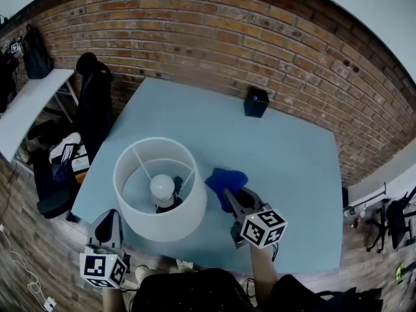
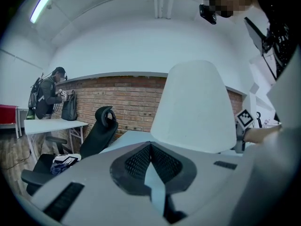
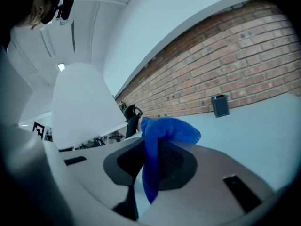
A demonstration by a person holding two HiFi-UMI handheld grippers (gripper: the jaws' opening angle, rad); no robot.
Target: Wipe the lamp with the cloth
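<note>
A lamp with a white drum shade (image 1: 160, 188) stands near the front left of the pale blue table (image 1: 286, 148); its bulb (image 1: 162, 187) shows inside from above. My right gripper (image 1: 229, 194) is shut on a blue cloth (image 1: 225, 178), just right of the shade. In the right gripper view the cloth (image 3: 160, 140) hangs pinched between the jaws, with the shade (image 3: 82, 105) to the left. My left gripper (image 1: 109, 221) hovers at the table's front left corner, jaws shut on nothing; in its view the shade (image 2: 195, 107) rises straight ahead.
A small dark box (image 1: 256, 101) stands at the table's far edge by the brick wall (image 1: 195, 31). Left of the table are a black office chair (image 1: 94, 103) and a white desk (image 1: 29, 106). A person (image 2: 47, 95) stands by that desk.
</note>
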